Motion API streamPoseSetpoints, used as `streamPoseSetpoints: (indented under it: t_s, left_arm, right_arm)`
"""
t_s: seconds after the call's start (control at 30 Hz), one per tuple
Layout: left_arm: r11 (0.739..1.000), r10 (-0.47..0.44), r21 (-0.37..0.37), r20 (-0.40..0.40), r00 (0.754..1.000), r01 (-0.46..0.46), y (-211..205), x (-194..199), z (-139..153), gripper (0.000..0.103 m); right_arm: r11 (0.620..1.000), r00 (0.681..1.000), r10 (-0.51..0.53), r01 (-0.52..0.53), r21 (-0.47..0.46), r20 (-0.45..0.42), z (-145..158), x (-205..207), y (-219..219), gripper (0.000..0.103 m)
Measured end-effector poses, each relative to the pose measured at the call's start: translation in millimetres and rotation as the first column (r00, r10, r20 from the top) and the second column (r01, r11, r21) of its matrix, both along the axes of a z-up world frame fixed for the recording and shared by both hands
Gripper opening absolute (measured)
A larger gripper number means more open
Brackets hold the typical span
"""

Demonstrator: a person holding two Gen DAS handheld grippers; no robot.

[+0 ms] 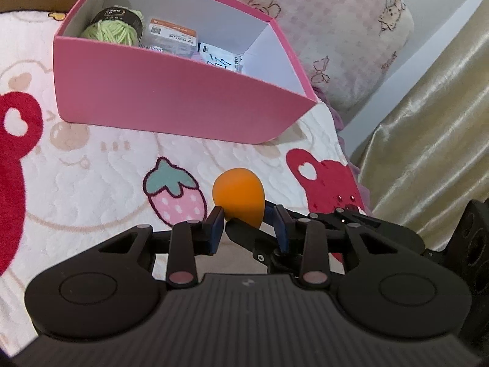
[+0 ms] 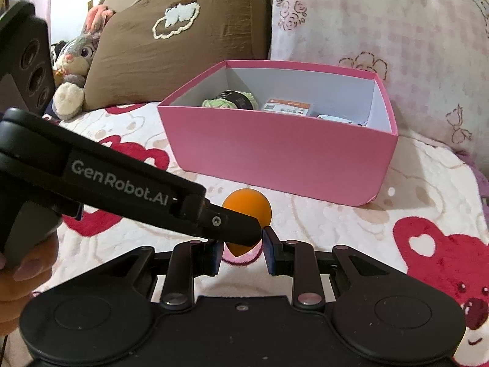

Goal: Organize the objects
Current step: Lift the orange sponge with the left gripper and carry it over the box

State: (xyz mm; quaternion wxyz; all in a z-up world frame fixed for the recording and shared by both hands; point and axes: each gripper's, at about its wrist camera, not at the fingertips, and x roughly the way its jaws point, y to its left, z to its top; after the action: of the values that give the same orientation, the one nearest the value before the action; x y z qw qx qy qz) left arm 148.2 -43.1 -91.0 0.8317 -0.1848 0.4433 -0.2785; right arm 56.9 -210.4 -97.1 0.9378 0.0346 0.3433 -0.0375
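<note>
An orange egg-shaped sponge [image 1: 240,195] is held above the bed blanket, in front of a pink box [image 1: 171,98]. My left gripper [image 1: 249,217] has its blue pads on both sides of the sponge. My right gripper [image 2: 241,244] also has its pads around the sponge's pointed end [image 2: 247,211]. The left gripper's finger [image 2: 226,223] crosses in front of the sponge in the right wrist view. The pink box [image 2: 275,153] holds green yarn [image 1: 111,29], a labelled case [image 1: 171,35] and a white packet [image 1: 220,59].
A white blanket [image 1: 91,177] with red bears and a strawberry covers the bed. A brown pillow [image 2: 171,39] and a plush rabbit [image 2: 75,70] lie at the back left. A pink floral pillow [image 2: 382,27] stands behind the box. A gold curtain [image 1: 437,140] hangs on the right.
</note>
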Motion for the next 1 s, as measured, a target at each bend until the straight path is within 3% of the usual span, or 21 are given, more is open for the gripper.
streamPoseSetpoints:
  t_s: [0.4,1.0]
  left_arm:
    - [0.999,0.008,-0.034,0.062,0.998,-0.006,13,-18,42,0.033]
    - [0.998,-0.037,0.045,0.109,0.993,0.032,17,-36,127,0.033]
  right_arm:
    - [0.999,0.997,-0.028,0.026,0.036,0.068,38,-15,8,0.031]
    - [0.999,1.0,-0.007,0.006,0.036,0.028,116,-22,26,0.031]
